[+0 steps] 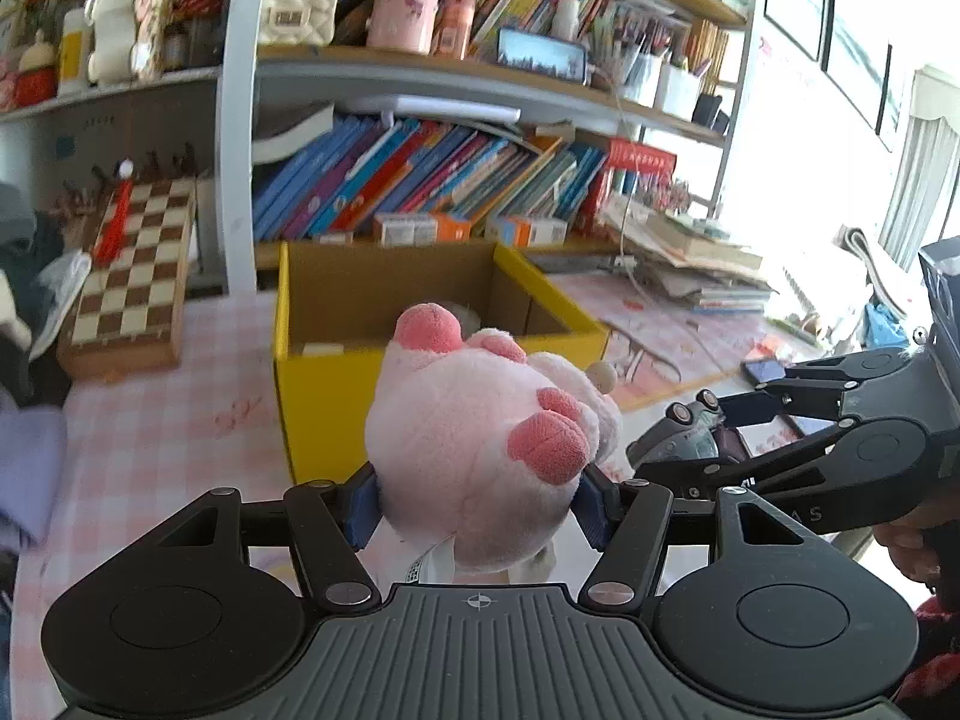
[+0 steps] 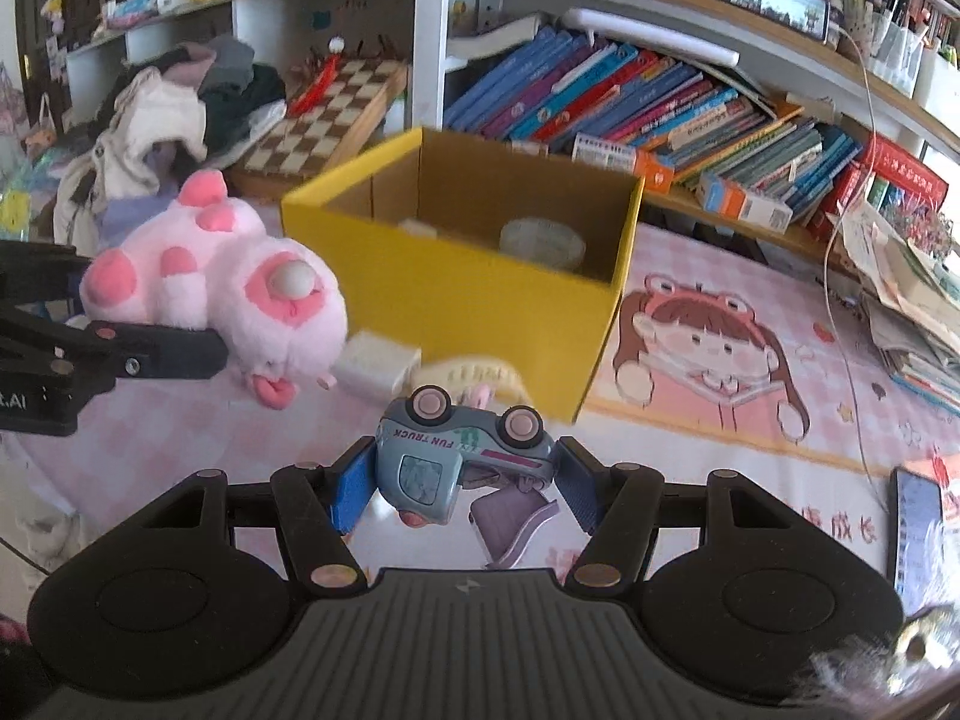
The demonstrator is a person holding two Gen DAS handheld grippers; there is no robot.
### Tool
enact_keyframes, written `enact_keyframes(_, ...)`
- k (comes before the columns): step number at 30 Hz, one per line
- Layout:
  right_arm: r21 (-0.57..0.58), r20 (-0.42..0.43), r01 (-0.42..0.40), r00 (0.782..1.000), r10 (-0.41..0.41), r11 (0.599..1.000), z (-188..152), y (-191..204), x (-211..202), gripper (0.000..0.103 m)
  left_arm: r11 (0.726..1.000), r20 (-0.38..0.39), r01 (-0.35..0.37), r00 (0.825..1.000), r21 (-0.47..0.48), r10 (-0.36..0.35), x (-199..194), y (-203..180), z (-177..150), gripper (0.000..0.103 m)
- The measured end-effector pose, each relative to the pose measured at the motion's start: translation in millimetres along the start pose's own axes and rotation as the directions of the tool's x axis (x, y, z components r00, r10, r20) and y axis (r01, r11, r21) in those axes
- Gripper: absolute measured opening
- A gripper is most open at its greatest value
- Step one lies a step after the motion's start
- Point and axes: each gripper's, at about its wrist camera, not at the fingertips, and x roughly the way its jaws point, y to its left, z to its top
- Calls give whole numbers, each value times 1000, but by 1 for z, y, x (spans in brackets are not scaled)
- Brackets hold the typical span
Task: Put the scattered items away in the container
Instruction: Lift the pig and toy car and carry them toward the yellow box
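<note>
My left gripper (image 1: 480, 504) is shut on a pink plush pig (image 1: 480, 438) and holds it above the table, in front of the open yellow box (image 1: 312, 390). The pig also shows in the right wrist view (image 2: 228, 288). My right gripper (image 2: 459, 480) is shut on a grey-blue toy truck (image 2: 456, 456), held upside down with its wheels up, in front of the yellow box (image 2: 456, 294). The right gripper (image 1: 690, 438) shows to the right of the pig. A round white item (image 2: 543, 240) lies inside the box.
A white block (image 2: 375, 366) and a cream comb-like item (image 2: 474, 375) lie on the pink table cover before the box. A chessboard (image 1: 132, 276) stands left of the box. Bookshelves (image 1: 456, 180) stand behind. A phone (image 2: 915, 534) lies at the right, clothes (image 2: 180, 102) at the left.
</note>
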Motion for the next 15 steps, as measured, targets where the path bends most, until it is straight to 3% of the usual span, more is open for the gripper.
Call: enact_keyframes(15,-49,165,-26,986,33,998,87,-42,4,61,999,100,-52,994,-9,53,26,16,59,62)
